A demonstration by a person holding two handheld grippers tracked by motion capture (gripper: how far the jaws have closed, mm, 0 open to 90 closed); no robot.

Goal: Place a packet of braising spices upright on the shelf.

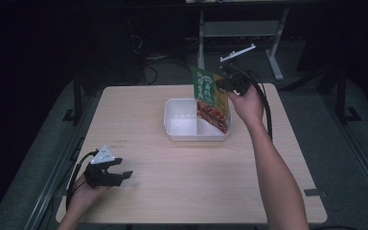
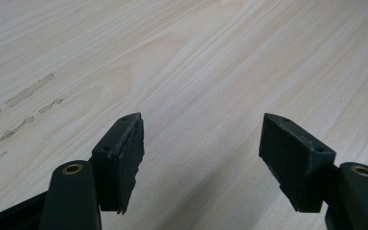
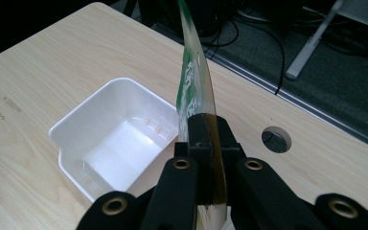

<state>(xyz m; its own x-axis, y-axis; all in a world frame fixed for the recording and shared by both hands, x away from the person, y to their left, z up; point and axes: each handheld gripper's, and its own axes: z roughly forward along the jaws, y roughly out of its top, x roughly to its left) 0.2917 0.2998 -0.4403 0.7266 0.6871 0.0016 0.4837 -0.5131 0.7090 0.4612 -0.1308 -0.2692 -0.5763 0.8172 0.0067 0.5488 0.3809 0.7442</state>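
Observation:
A flat food packet [image 1: 210, 98], green at the top with a picture of food below, hangs upright over the right side of a white plastic bin [image 1: 174, 125]. My right gripper [image 1: 226, 82] is shut on the packet's upper right edge. In the right gripper view the packet [image 3: 194, 81] stands edge-on between the closed jaws, with the white bin [image 3: 72, 129] below and to the left. My left gripper [image 1: 124, 172] rests near the table's front left corner, open, with nothing between its fingers. In the left gripper view the jaws of the left gripper [image 2: 201, 139] stand wide apart over bare wood.
The light wooden table [image 1: 172, 182] has a round cable hole [image 3: 276, 139] near its far edge. Beyond the table are a dark floor, cables and white desk legs [image 1: 276, 52]. A cable trails from each gripper.

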